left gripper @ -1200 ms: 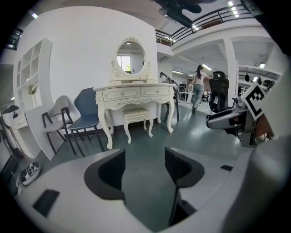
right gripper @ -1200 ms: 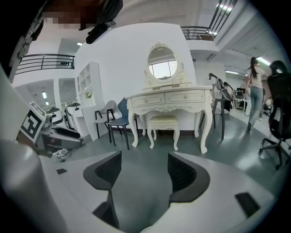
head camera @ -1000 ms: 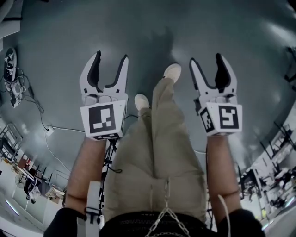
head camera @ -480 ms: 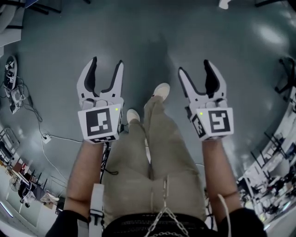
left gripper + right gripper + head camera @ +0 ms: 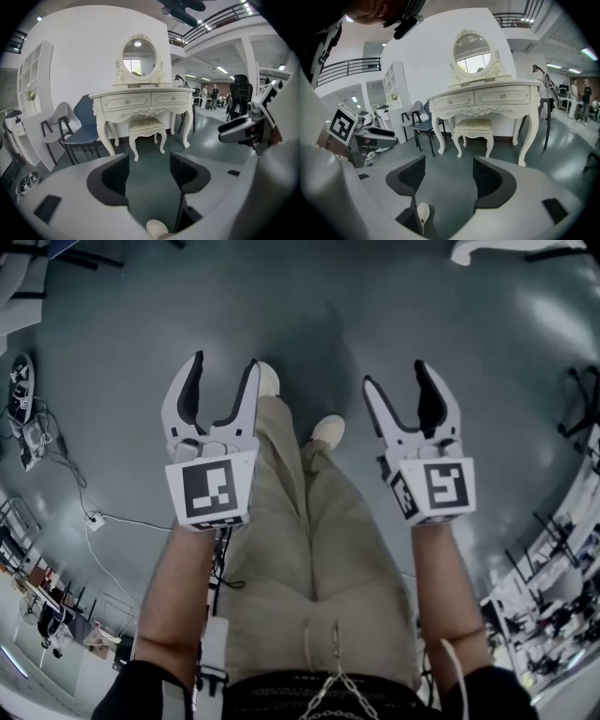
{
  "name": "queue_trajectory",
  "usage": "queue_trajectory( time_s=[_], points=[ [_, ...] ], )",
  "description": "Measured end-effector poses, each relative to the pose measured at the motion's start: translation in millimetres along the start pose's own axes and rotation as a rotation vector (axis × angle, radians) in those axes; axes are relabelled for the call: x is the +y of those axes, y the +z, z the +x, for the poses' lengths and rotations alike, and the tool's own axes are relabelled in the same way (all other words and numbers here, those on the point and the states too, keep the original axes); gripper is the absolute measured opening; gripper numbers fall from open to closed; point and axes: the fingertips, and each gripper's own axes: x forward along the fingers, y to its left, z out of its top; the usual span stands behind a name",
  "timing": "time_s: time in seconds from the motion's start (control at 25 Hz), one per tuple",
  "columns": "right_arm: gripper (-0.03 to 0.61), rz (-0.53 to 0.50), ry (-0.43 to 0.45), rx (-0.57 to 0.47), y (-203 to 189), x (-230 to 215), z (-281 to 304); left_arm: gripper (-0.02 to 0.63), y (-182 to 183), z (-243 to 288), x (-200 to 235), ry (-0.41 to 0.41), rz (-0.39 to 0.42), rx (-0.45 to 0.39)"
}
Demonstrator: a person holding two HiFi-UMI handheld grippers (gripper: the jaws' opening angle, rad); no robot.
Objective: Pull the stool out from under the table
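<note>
In the head view, the left hand-held gripper point(image 5: 223, 371) and the right hand-held gripper point(image 5: 394, 381) are held side by side above a grey floor point(image 5: 112, 343). Both point forward, well apart from each other, with their jaws spread and nothing between them. The person's beige trousers point(image 5: 309, 540) and two pale shoes point(image 5: 267, 379) show between them. A tangle of cables point(image 5: 33, 427) lies on the floor far to the left. In the left gripper view, the dark-padded jaws stand apart with only floor in the gap. Ahead is a carved cream worktop point(image 5: 140, 96) with two drawers and an oval mirror point(image 5: 138, 57) on top. The matching stool point(image 5: 146, 125) stands tucked beneath it, between its curved legs and well apart from both grippers. A blue chair point(image 5: 86, 124) and a pale chair point(image 5: 58, 124) stand just left of the worktop, beside a white shelf unit point(image 5: 30, 79). The right hand-held gripper shows at the right edge. In the right gripper view, the jaws are likewise spread around bare floor. The stool sits under the worktop straight ahead, and the left hand-held gripper shows at the left edge.
</note>
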Motion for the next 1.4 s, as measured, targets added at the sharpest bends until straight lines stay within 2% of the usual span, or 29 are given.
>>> queue_trajectory(
  time_s=[0.12, 0.24, 0.4, 0.52, 0.64, 0.92, 1.16, 1.4],
  points=[
    [0.29, 0.002, -0.011, -0.002, 8, -7, 7, 0.254, 4, 15, -2, -0.02, 0.02, 0.015],
    [0.29, 0.003, -0.025, -0.003, 14, -11, 15, 0.253, 16, 25, -1, -0.034, 0.002, -0.008],
    [0.29, 0.027, -0.032, 0.002, 18, -6, 31, 0.253, 23, 34, 7, -0.059, 0.069, -0.004],
    [0.29, 0.037, -0.024, 0.007, 24, 4, 42, 0.255, 28, 37, 17, -0.065, 0.073, 0.002],
    [0.29, 0.036, -0.014, 0.0, 36, 10, 53, 0.253, 33, 44, 26, -0.066, 0.068, 0.009],
    [0.29, 0.028, -0.032, -0.001, 63, 6, 85, 0.254, 44, 73, 43, -0.116, 0.113, 0.032],
    [0.29, 0.034, -0.04, -0.027, 91, 6, 111, 0.253, 67, 98, 60, -0.145, 0.155, 0.017],
    [0.29, 0.075, -0.053, -0.062, 110, 6, 143, 0.253, 63, 112, 85, -0.156, 0.192, 0.043]
  ],
)
